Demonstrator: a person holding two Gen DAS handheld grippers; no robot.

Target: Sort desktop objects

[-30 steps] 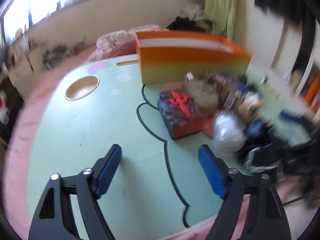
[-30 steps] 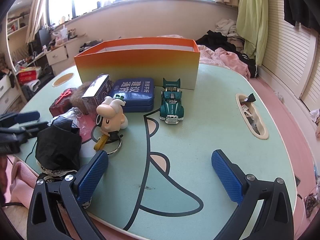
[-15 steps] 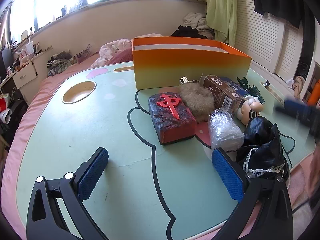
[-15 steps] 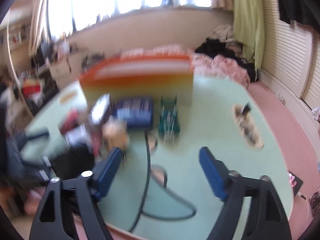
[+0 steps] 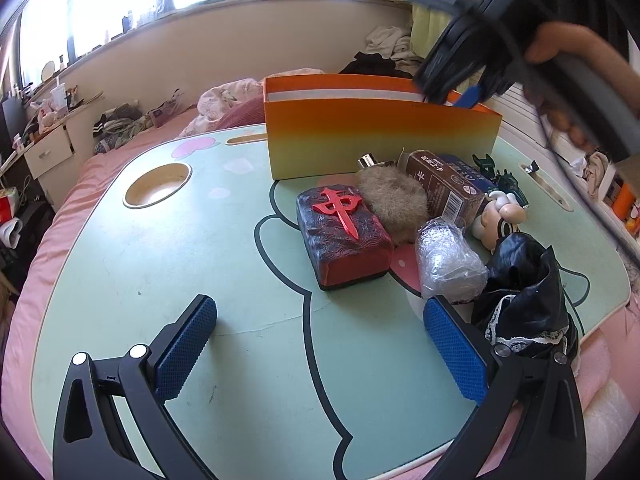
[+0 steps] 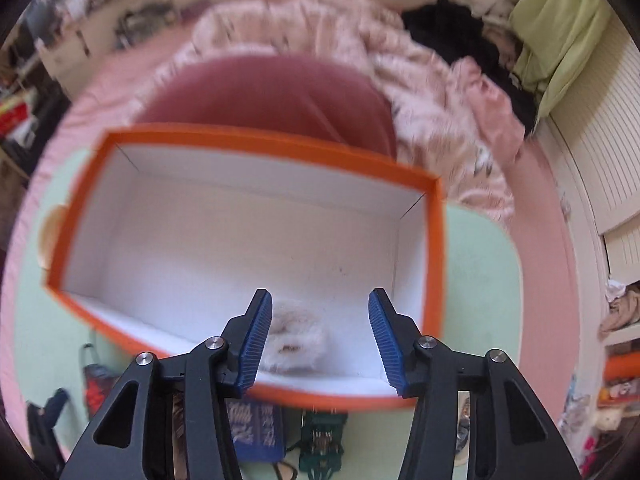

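Jaws of the right gripper [image 6: 319, 338] had just been closing yet stood apart with nothing gripped, poised over the orange box [image 6: 256, 145], where a pale fluffy item [image 6: 295, 338] lay on the white floor below them. Left gripper [image 5: 320, 354] jaws were spread wide and empty above the green counter [image 5: 160, 264], near the red-marked block [image 5: 344, 236], a plastic-wrapped bundle [image 5: 448, 264] and black fabric [image 5: 524, 292].

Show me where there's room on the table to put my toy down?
The table is bare between the round cup hole and the red block. It's crowded from that block past the fluffy ball to the black bag, right up to the orange box.
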